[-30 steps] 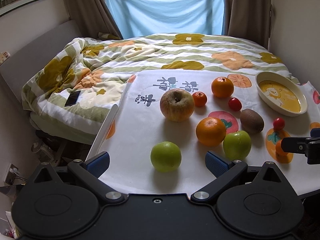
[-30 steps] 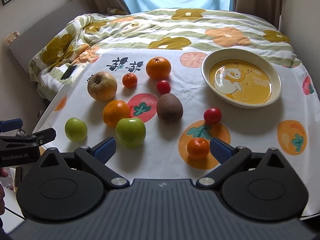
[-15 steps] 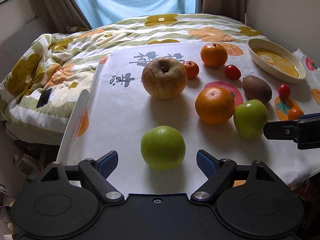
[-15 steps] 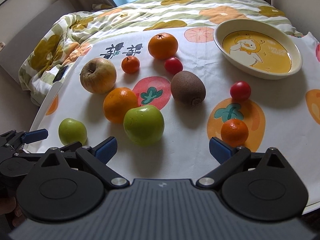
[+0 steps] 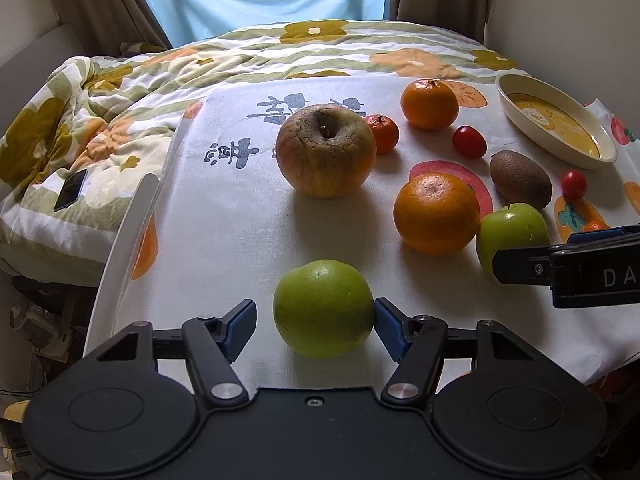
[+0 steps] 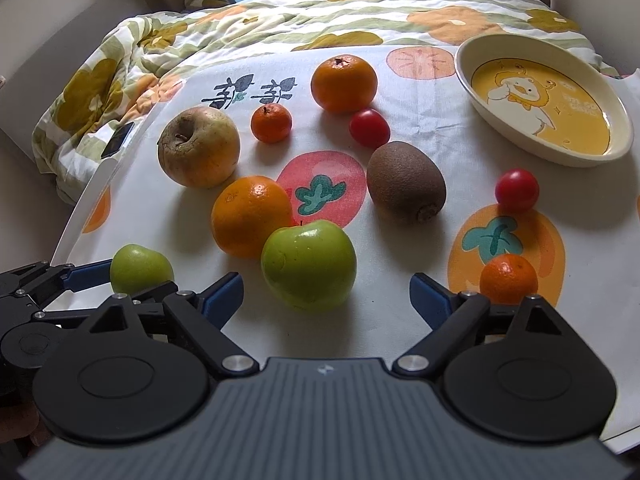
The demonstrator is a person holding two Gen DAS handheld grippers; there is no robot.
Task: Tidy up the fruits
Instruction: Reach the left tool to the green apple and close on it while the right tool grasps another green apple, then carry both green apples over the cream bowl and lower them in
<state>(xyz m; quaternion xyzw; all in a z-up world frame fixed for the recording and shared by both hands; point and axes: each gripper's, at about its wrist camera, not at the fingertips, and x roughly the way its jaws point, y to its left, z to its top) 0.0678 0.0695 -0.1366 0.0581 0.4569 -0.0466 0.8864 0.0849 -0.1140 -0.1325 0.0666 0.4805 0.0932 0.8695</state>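
At 3 o'clock in the left wrist view, the right gripper (image 5: 520, 268) hid part of a green apple (image 5: 508, 228). Bowl (image 6: 472, 80) sat empty at 1 o'clock. Left gripper (image 5: 316, 326) was closing around the small green apple (image 5: 323, 308) (left pad clear). Right gripper spread, gripping nothing.

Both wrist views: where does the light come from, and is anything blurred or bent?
Left wrist view: window light from behind, so the green apple and wrinkled apple throw shadows toward the camera; fruit sharp, table edge bowed by the fisheye. Right wrist view: same backlight, faint glare on the dish, no motion blur.
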